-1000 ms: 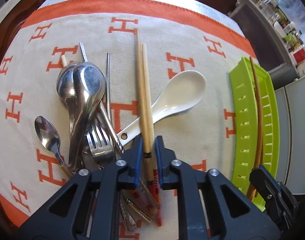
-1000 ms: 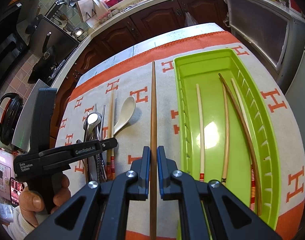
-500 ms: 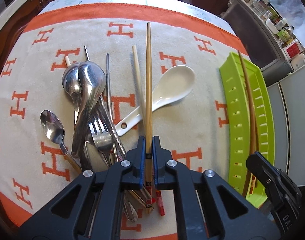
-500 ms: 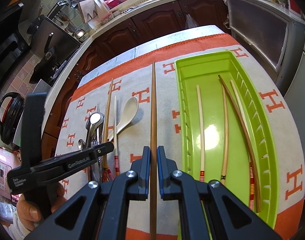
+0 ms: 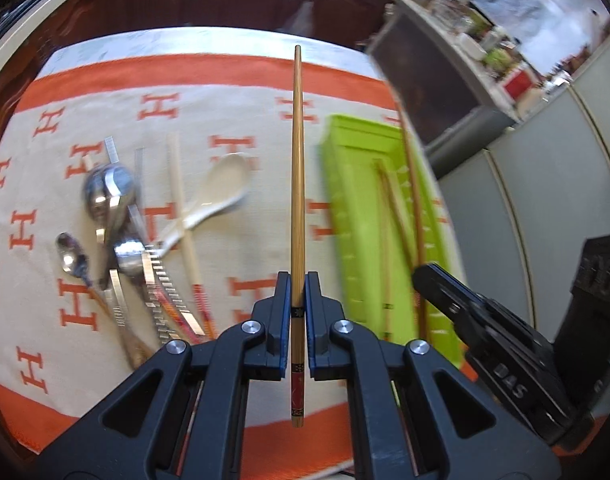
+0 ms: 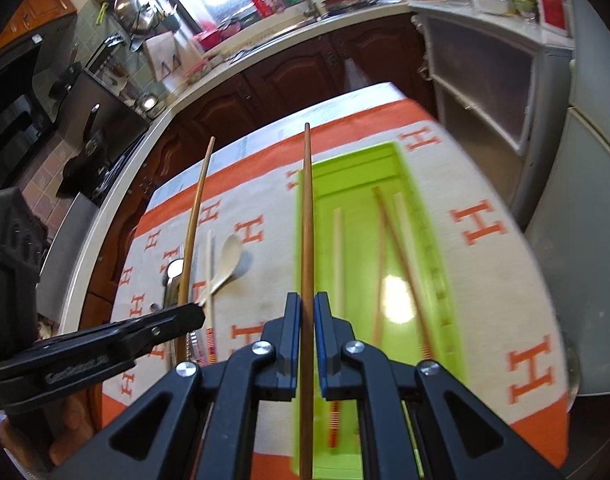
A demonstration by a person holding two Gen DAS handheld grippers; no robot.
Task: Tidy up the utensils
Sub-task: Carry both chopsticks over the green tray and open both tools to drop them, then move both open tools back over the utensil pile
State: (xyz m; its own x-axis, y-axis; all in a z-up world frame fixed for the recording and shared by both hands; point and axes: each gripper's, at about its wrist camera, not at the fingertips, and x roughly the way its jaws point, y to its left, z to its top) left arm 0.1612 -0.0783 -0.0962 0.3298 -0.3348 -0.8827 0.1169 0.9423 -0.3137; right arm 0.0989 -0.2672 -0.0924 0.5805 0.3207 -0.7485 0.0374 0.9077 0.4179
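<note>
My left gripper is shut on a light bamboo chopstick with a red patterned end, held in the air above the cloth. To its left lies a pile of metal spoons and forks, a white ceramic spoon and a pale chopstick. My right gripper is shut on a brown chopstick over the left edge of the green tray, which holds several chopsticks. The left gripper with its chopstick also shows in the right wrist view.
A beige cloth with orange H marks covers the table. Dark wooden cabinets and a kitchen counter with a sink stand beyond the far edge. A grey cabinet and a white appliance stand at the right.
My left gripper lifted one bamboo chopstick off the pile and swung right toward the green tray; its partner stayed on the cloth. My right gripper drifted slightly over the tray's left edge.
</note>
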